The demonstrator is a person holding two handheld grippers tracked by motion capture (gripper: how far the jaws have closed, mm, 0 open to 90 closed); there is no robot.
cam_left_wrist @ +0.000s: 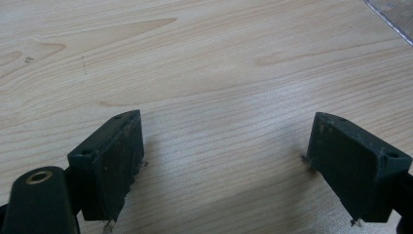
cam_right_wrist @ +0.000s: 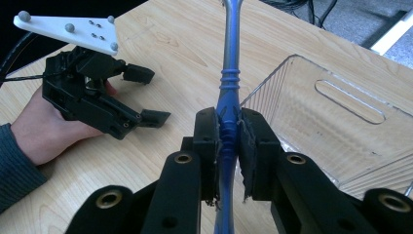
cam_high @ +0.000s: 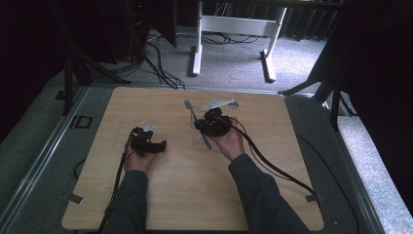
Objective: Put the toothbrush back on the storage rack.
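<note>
Your right tool (cam_right_wrist: 228,146) is pinching the ribbed grip of the blue toothbrush (cam_right_wrist: 229,73), which points away over the wooden surface (cam_high: 185,185), just beside a clear plastic bin (cam_right_wrist: 336,126). Your left tool (cam_left_wrist: 224,161) hangs spread above bare wood, well apart from the brush.

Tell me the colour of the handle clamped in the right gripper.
Blue, shading to silvery grey farther up the handle; clearest in the right gripper view.

A clear plastic bin (cam_right_wrist: 336,126) sits on the wooden table (cam_high: 195,195); behind, seemingly a white desk frame (cam_high: 234,24).
</note>
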